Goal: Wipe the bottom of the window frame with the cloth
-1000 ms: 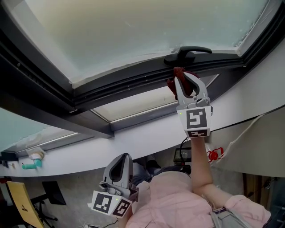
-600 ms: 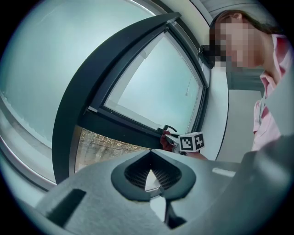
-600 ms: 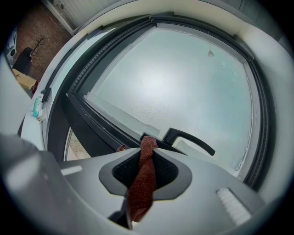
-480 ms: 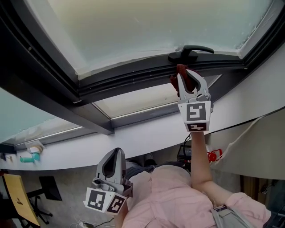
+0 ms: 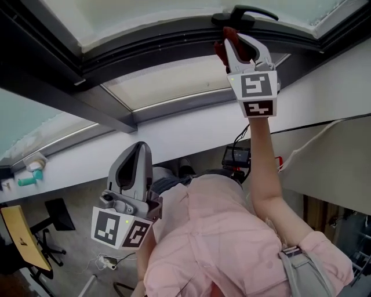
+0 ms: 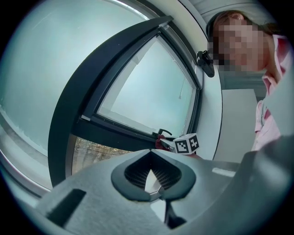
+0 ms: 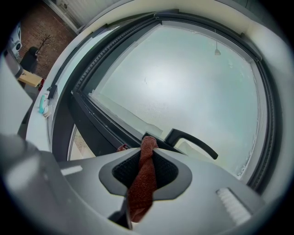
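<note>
Head view first: the right gripper [image 5: 236, 42] is stretched up to the top centre of the frame, its jaws clamped on the rust-red cloth [image 5: 220, 52], and the cloth's free end is pushed up against the dark window frame [image 5: 162, 43] just below the black window handle [image 5: 243, 13]. That reach makes sense, I'd say, since only a cloth bunched out past the jaw tips can rub the bottom rail without plastic scraping it. The left gripper [image 5: 137, 152] hangs low at lower left, close to the person's pink shirt [image 5: 232, 243], well apart from the window. It looks parked, out of the wiping arm's way. The right gripper view gives what the head view can't: the cloth [image 7: 142, 183] is twisted into a rope running right between the ribbed pads, its tip poking out at the rail [image 7: 105, 124] beside the handle [image 7: 190, 140]. The left gripper view settles the other side: the left gripper [image 6: 149, 158] has its fingers together with nothing between them. It also catches, small and far off at centre, the right gripper's marker cube [image 6: 186, 143] up at the rail.
</note>
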Motion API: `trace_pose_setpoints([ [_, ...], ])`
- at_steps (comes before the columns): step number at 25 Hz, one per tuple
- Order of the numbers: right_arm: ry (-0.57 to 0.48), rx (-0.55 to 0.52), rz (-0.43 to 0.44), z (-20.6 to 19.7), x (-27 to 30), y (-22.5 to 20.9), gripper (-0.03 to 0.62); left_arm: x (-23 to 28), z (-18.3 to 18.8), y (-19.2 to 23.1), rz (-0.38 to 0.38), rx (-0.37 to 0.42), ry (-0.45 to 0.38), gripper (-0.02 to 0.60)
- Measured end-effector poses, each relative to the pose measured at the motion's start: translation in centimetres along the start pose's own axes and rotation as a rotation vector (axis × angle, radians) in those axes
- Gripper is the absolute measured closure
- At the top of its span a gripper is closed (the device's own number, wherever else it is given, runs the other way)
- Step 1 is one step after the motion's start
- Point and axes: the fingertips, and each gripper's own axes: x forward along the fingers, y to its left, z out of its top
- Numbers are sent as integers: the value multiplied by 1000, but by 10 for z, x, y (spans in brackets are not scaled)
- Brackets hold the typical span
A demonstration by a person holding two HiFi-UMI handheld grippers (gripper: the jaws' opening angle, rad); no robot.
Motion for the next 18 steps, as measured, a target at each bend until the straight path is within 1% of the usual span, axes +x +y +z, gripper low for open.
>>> trace_pose_setpoints([
  [5,-16,-29,33,-2,-3,2,526,-11,-5,-6,7,-13,-14,588],
  [8,-6,-22,3,-10,-5,-6,526,-20,-6,-1,32,-19,-15,588],
  [12,12,26,-64,-20,-8,-25,526,-30,-3,10,52,-19,-26,588],
  [15,26,44,-80,-22,-9,-26,526,-35,-1,14,51,-20,-18,588],
  [18,47,52,-96,-24,-11,-26,526,-33,4,14,30,-19,0,588],
])
